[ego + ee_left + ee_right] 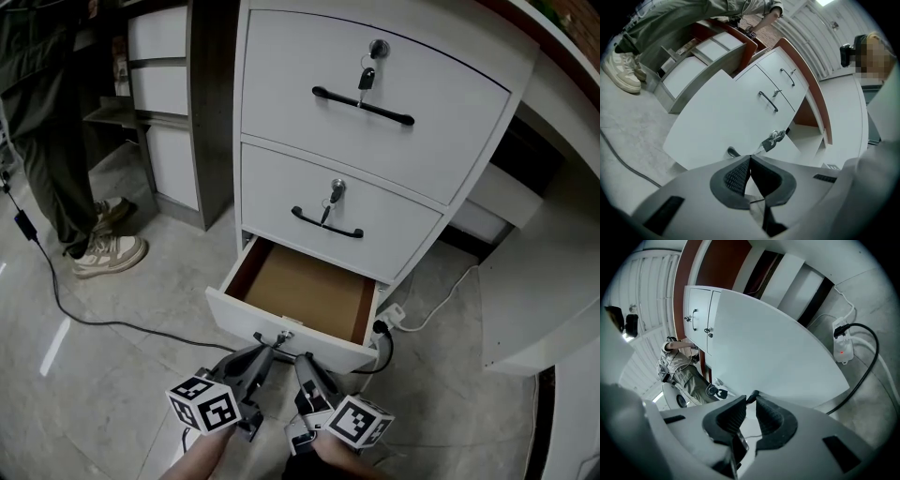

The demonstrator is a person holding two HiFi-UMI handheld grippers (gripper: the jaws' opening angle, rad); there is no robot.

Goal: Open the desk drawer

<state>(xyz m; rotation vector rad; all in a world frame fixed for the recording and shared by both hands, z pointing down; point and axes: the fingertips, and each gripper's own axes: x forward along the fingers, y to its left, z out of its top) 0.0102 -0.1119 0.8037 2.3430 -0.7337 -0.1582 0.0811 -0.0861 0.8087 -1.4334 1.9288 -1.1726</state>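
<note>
Bottom drawer (pixel 298 330) of the desk (pixel 562 94) is partly out, with its brown inside showing. The upper drawers (pixel 281 103) are shut. My right tool (pixel 751 401) is clamped on the black handle (pixel 752 396). My left tool (pixel 750 158) has its jaws closed tip to tip just beside the handle's other end, w/ nothing btwn them. I'd say the opening's roughly half done. Left to do: pull it out the rest of the way, then let go.
</note>
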